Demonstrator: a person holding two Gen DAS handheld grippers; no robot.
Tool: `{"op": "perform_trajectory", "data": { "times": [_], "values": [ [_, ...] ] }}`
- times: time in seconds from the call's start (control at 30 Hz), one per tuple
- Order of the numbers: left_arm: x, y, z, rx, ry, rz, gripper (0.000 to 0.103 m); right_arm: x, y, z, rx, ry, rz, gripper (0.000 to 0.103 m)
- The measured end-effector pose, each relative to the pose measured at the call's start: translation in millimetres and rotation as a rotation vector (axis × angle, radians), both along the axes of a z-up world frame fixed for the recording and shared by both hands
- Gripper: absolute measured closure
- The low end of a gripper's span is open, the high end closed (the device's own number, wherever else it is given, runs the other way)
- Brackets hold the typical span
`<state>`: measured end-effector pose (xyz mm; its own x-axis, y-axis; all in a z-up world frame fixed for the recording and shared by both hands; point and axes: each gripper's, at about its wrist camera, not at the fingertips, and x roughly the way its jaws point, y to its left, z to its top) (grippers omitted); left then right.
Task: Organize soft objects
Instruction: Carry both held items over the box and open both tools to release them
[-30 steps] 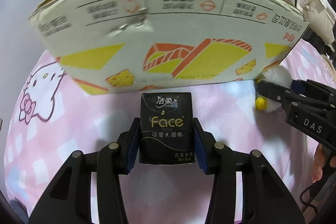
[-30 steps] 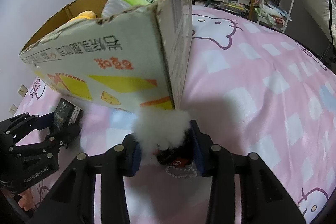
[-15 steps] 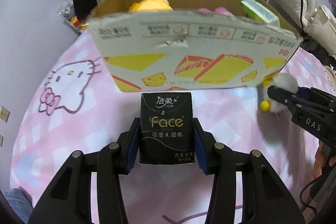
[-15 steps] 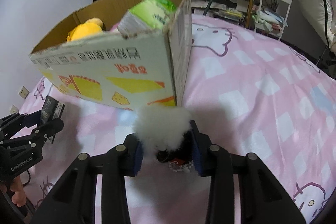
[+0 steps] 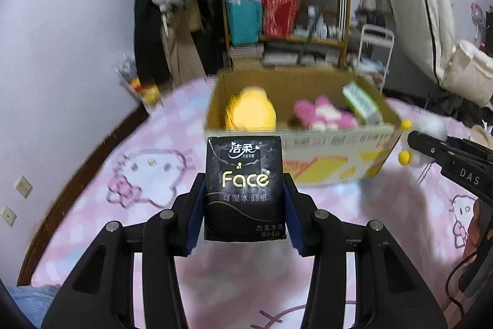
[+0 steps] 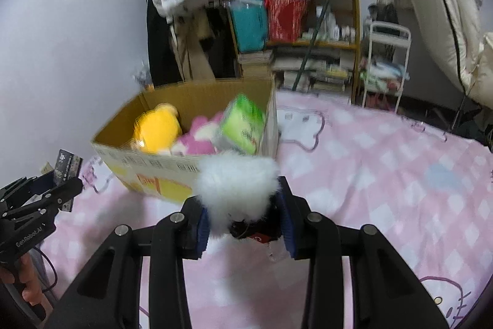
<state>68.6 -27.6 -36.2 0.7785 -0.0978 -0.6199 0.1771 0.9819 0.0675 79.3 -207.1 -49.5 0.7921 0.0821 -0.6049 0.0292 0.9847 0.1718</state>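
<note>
Left gripper point(image 5: 245, 199) clenched on black tissue pack point(image 5: 244, 187), right gripper point(image 6: 243, 215) on white fluffy toy point(image 6: 237, 187), both held near the cardboard box point(image 5: 336, 156) on the pink bedspread point(image 6: 385, 174); possibly snagged on its near wall if released low.

Pink checked Hello Kitty bed cover point(image 6: 385, 174), open cardboard box point(image 5: 326, 150) resting on it

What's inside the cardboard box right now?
Inside the cardboard box: a yellow plush toy on the left, a pink plush toy in the middle, and a green tissue pack leaning against the right wall. The box floor beneath them is hidden.
</note>
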Motion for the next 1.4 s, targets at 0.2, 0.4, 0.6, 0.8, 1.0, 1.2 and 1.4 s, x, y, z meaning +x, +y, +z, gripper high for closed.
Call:
{"op": "perform_trajectory", "data": {
  "times": [0.2, 0.4, 0.6, 0.8, 1.0, 1.2, 1.4],
  "values": [
    [-15, 11, 30, -0.012, -0.128, 0.003, 0.058, -12, 1, 24, -0.014, -0.086, -0.015, 0.063],
    [-28, 12, 52, -0.008, -0.23, -0.003, 0.058, -20, 7, 46, -0.04, -0.158, -0.002, 0.063],
    [-33, 12, 70, -0.022, -0.307, -0.009, 0.058, -23, 9, 68, -0.065, -0.219, 0.008, 0.063],
    [-28, 8, 80, -0.002, -0.366, -0.011, 0.058, -11, 9, 82, -0.077, -0.262, 0.013, 0.063],
    [-10, -1, 93, 0.0, -0.405, -0.033, 0.058, 5, 12, 94, -0.082, -0.291, 0.029, 0.063],
    [8, -13, 114, 0.007, -0.454, -0.056, 0.058, 23, 14, 106, -0.09, -0.321, 0.051, 0.063],
    [26, -20, 130, -0.005, -0.502, -0.054, 0.058, 38, 13, 118, -0.07, -0.366, 0.054, 0.062]
  ]
}}
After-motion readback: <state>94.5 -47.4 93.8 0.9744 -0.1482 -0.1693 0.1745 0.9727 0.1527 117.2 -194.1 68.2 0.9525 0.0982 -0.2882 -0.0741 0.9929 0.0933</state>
